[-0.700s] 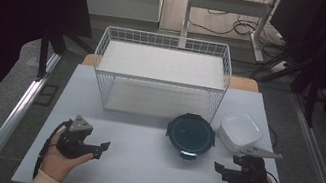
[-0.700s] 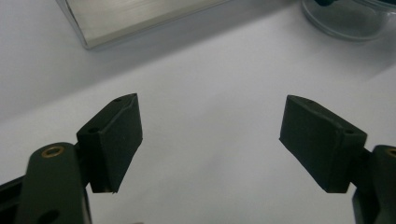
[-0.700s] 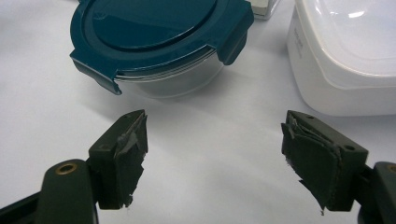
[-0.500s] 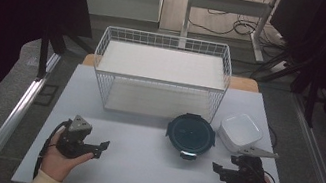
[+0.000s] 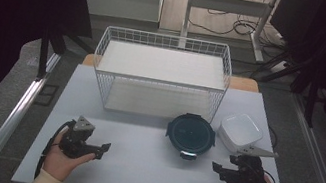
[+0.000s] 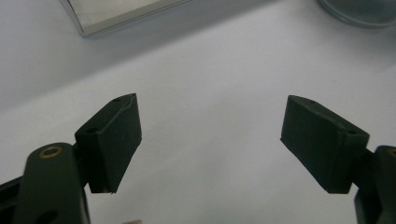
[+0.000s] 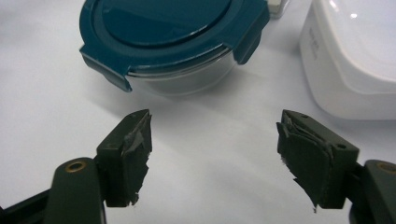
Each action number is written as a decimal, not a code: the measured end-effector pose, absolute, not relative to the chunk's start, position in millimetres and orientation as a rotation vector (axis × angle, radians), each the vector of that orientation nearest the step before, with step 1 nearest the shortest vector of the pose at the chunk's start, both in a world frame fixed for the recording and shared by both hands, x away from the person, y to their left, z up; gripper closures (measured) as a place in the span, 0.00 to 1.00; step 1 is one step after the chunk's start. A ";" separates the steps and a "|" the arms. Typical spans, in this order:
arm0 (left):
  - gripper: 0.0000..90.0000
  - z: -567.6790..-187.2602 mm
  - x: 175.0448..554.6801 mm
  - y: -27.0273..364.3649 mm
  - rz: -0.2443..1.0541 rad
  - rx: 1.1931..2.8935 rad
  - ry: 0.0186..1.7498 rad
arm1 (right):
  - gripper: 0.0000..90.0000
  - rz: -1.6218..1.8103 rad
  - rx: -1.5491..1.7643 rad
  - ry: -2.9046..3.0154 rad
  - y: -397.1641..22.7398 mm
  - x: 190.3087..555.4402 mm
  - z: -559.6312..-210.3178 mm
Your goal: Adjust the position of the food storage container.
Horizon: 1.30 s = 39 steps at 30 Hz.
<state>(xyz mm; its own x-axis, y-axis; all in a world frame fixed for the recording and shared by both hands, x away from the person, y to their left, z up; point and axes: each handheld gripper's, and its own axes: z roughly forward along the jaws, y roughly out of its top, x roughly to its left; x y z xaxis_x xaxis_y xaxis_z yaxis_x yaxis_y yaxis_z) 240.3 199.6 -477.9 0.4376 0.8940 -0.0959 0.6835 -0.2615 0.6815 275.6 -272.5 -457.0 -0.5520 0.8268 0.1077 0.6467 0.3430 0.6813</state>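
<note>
While both jaws stand spread and empty: right gripper (image 5: 216, 168) nearest teal-lidded round container (image 5: 191, 135); left gripper (image 5: 104, 147) idle; approach level, straddle rim squarely.

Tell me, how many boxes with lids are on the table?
2. A round glass box with a dark teal clip-on lid sits near the middle front of the white wire basket. A white square plastic box sits beside it, to its right.
</note>
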 end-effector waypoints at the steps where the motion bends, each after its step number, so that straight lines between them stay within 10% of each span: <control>1: 0.22 -477.5 240.2 200.0 0.409 2.032 1.318 | 0.31 1.012 1.323 2.352 -272.5 275.6 -457.0; 39: 0.23 -463.3 236.9 206.5 0.345 2.009 1.275 | 0.59 0.943 1.377 2.391 -263.1 318.0 -409.2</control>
